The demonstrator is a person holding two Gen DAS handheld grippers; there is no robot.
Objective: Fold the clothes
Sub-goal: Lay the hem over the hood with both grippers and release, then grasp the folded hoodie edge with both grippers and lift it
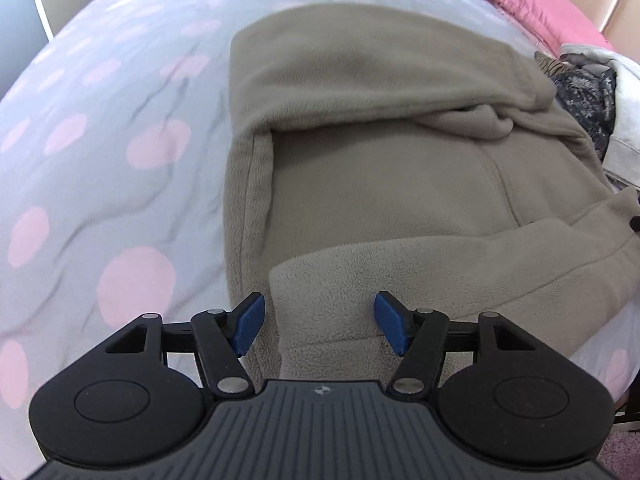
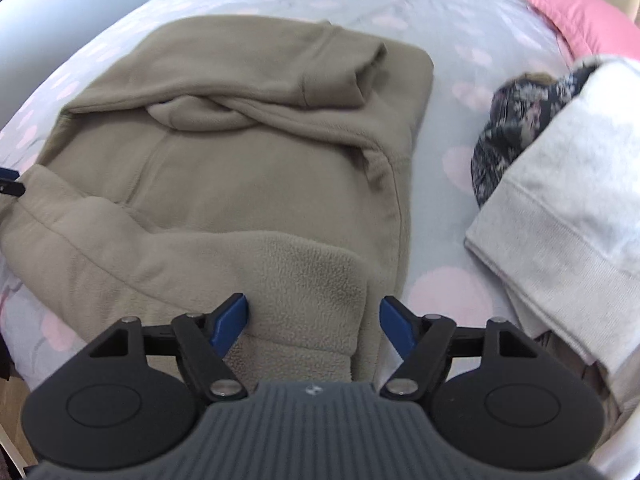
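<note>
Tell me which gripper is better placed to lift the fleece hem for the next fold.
Neither clearly: the left gripper and right gripper are both open, each straddling the tan fleece's near hem. Probably lift together.

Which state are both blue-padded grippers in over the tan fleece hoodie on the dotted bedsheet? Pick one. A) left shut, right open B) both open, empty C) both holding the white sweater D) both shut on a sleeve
B: the left gripper and right gripper each show blue pads spread wide apart with the tan fleece hoodie lying loose between them, nothing pinched.
</note>
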